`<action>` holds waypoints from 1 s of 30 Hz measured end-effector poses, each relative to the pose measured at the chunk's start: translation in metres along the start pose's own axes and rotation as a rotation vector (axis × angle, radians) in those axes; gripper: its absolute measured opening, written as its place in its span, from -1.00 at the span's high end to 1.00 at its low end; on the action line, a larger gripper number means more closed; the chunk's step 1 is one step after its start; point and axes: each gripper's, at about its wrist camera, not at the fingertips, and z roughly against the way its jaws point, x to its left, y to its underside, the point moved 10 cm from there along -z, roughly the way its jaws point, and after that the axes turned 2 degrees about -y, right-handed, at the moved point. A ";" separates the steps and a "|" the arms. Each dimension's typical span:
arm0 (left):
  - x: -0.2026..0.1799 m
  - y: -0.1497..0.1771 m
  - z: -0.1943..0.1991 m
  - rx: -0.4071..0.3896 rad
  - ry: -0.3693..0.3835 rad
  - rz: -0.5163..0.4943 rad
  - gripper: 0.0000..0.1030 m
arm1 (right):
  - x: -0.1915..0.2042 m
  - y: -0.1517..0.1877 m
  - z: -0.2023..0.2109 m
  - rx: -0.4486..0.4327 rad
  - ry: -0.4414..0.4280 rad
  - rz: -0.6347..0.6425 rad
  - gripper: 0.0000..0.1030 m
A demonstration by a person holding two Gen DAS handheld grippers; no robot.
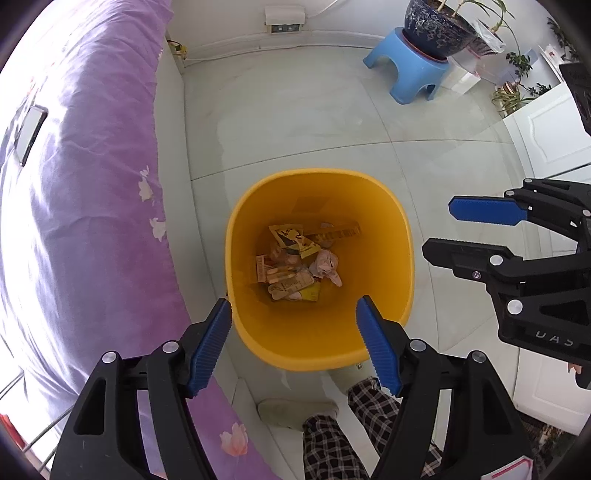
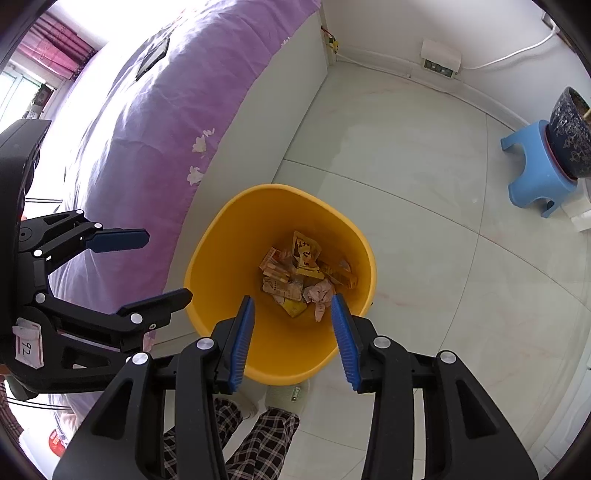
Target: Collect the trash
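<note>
A yellow bin [image 1: 384,258] stands on the floor next to the bed; it also shows in the right wrist view [image 2: 207,266]. Its bottom holds a pile of trash [image 1: 299,264]: wrappers, small cartons and crumpled tissue, seen too in the right wrist view [image 2: 303,282]. My left gripper [image 1: 293,306] hangs open and empty above the bin's near rim. My right gripper [image 2: 291,306] is open and empty above the bin as well. The right gripper [image 1: 439,229] shows at the right of the left wrist view, and the left gripper [image 2: 166,264] at the left of the right wrist view.
A bed with a purple cover [image 1: 92,184] runs along the left, with a phone [image 1: 31,129] lying on it. A blue stool [image 1: 406,70] carrying a dark plant pot [image 1: 436,22] stands at the far right. My legs in plaid trousers [image 1: 332,439] are below.
</note>
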 end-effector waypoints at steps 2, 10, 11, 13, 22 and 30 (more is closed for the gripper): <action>0.002 0.000 0.001 -0.002 -0.002 0.005 -0.36 | 0.000 0.000 0.001 0.000 0.001 0.000 0.13; 0.010 0.004 0.020 -0.009 -0.034 0.076 -0.48 | 0.007 0.005 0.017 -0.020 0.034 -0.027 -0.10; 0.011 0.004 0.024 -0.011 -0.040 0.089 -0.50 | 0.008 0.006 0.022 -0.030 0.042 -0.036 -0.14; 0.015 0.004 0.035 -0.026 -0.060 0.116 -0.53 | 0.007 0.008 0.033 -0.050 0.059 -0.065 -0.19; 0.025 0.007 0.099 -0.129 -0.088 0.237 -0.55 | 0.009 0.010 0.098 -0.187 0.178 -0.134 -0.25; 0.028 0.017 0.147 -0.195 -0.105 0.302 -0.56 | 0.021 0.014 0.147 -0.278 0.221 -0.131 -0.38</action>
